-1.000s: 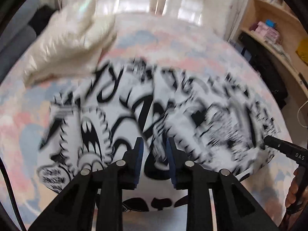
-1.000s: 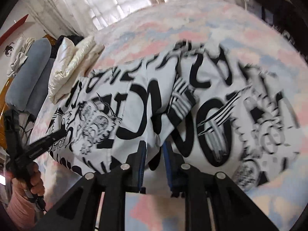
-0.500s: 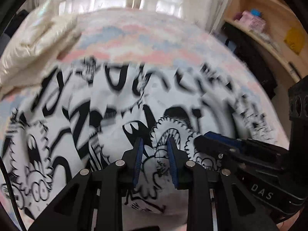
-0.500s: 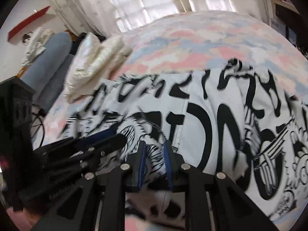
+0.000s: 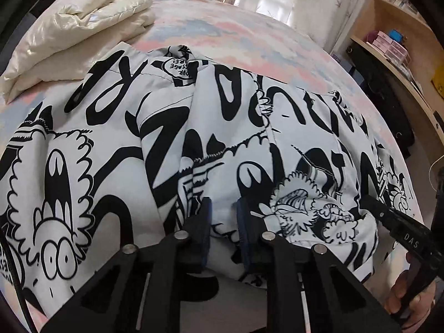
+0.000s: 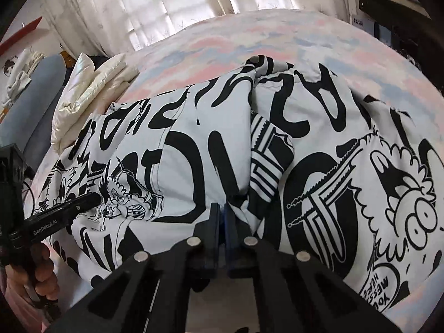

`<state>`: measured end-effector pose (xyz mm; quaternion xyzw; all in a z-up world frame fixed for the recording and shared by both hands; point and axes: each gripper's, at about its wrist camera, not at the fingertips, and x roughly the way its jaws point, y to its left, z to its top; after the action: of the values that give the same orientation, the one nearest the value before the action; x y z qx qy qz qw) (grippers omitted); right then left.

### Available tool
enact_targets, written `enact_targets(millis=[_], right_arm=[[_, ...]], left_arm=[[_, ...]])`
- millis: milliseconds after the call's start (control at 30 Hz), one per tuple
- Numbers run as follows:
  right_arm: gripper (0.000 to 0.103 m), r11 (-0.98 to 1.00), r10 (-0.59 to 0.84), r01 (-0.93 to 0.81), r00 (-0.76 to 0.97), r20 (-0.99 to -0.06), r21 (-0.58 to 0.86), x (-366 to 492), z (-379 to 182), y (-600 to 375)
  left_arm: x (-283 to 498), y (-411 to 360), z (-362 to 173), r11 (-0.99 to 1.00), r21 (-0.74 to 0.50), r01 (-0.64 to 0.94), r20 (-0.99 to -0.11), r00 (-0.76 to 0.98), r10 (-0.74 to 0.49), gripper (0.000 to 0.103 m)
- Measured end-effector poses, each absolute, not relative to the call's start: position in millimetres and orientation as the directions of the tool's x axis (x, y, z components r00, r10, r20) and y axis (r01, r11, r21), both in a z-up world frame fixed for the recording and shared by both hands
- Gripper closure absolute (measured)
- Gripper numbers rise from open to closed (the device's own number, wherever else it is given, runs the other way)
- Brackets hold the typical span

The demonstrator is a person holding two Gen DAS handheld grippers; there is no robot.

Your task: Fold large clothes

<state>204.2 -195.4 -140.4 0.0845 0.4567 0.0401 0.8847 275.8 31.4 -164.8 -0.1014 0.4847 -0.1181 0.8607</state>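
Black-and-white printed garment [image 5: 116,127] atop pastel bedspread [image 5: 222,33]

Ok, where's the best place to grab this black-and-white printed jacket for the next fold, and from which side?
Take the printed jacket by its near hem, coming in low from the near side of the bed. That edge stands up as a puffy, rolled lip that fingers could straddle, while the far end is bunched into overlapping folds.
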Motion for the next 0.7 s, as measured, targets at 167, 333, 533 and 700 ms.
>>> enact_targets(millis=[167, 333, 533, 700], right_arm=[[0.092, 0.978, 0.17, 0.002, 0.577, -0.799, 0.21, 194, -122, -187], [0.073, 0.963, 0.205, 0.011, 0.618, -0.759, 0.268, 162, -83, -191], [0.073, 0.966, 0.186, 0.013, 0.66, -0.728, 0.259, 114, -31, -187], [0.073, 0.979, 0.157, -0.018, 0.694, -0.703, 0.201, 67, 13, -179]], left_arm=[[254, 32, -144, 0.964, -0.251, 0.084, -0.826, 0.501, -0.259, 0.066], [213, 47, -104, 0.975, -0.212, 0.059, -0.789, 0.578, -0.207, 0.055], [165, 62, -56, 0.985, -0.17, 0.027, -0.759, 0.634, -0.148, 0.053], [123, 82, -19, 0.983, -0.185, 0.004, -0.713, 0.688, -0.137, 0.04]])
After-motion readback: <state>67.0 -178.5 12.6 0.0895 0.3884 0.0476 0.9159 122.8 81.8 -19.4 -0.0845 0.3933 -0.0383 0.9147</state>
